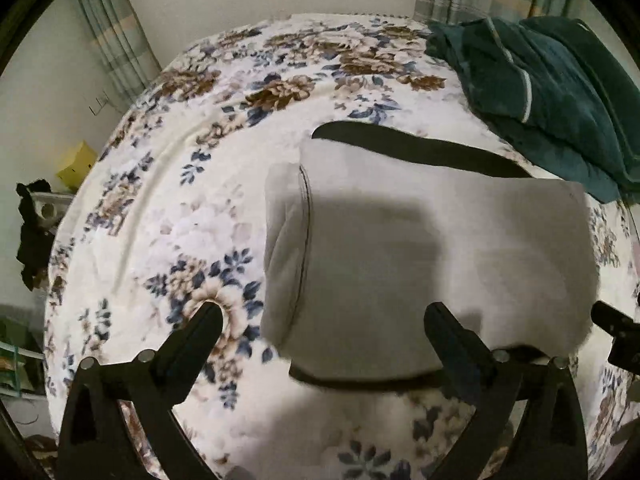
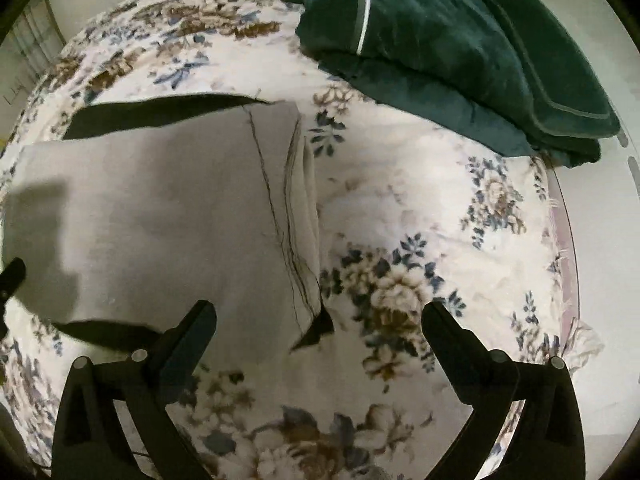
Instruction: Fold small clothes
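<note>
Left gripper (image 1: 323,312): jaws spread wide, nothing between them. Its left finger (image 1: 200,328) sits over the flowered bedspread (image 1: 160,184); its right finger (image 1: 448,332) sits over the near part of the grey garment (image 1: 420,248); whether either touches the cloth cannot be told.

Grey garment: folded into a rough rectangle, lying flat near the middle of the bed. A black waistband (image 1: 416,148) shows along the far edge and another dark strip along the near edge. A dark-stitched hem runs down the garment's left end in the left wrist view. A shadow falls across the middle of the cloth.

Right gripper (image 2: 319,314): jaws likewise spread wide and holding nothing. Its left finger (image 2: 192,328) sits over the near right corner of the grey garment (image 2: 160,208); its right finger (image 2: 448,332) sits over the bedspread (image 2: 420,208) beside a printed flower. A tip of the right gripper shows at the right edge of the left wrist view.

Dark green clothing (image 2: 460,48): piled loosely at the far right of the bed, well apart from the grey garment, with a pale stripe on one fold.
</note>
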`<state>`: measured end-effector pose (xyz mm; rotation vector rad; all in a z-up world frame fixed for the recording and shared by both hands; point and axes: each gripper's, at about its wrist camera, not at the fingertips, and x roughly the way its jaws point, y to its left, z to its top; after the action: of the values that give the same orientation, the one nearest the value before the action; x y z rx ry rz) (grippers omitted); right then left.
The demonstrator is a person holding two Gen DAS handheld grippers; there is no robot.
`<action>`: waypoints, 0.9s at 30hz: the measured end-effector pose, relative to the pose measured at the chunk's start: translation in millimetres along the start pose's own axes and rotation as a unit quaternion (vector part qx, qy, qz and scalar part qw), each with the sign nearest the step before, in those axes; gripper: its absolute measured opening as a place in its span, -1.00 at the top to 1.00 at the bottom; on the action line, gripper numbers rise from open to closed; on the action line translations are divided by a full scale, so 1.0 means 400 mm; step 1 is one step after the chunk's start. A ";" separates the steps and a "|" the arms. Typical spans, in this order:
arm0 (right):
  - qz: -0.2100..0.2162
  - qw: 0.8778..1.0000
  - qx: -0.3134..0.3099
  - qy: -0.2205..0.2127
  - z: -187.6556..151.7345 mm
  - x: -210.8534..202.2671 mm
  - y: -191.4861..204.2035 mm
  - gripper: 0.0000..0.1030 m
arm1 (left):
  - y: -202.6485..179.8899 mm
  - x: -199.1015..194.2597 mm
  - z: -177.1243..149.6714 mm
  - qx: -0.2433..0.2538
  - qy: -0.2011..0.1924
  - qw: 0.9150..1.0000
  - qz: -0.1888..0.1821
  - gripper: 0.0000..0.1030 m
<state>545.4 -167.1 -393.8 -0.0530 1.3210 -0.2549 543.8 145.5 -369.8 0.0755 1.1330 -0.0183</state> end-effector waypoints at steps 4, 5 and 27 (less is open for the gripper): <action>0.004 1.000 -0.002 -0.029 -0.045 -0.140 -0.014 -1.00 | -0.001 -0.118 -0.031 -0.018 -0.006 1.000 -0.007 -1.00; 0.002 0.999 -0.003 -0.038 -0.058 -0.178 -0.019 -1.00 | -0.002 -0.151 -0.040 -0.019 -0.009 1.000 -0.008 -1.00; 0.028 0.972 0.003 -0.232 -0.540 -1.116 -0.203 -1.00 | -0.006 -0.996 -0.294 -0.023 -0.168 0.986 -0.005 -1.00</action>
<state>225.0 -127.5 -8.7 -0.0656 0.8554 -0.1827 268.3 141.8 -58.9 0.0244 0.7965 -0.0124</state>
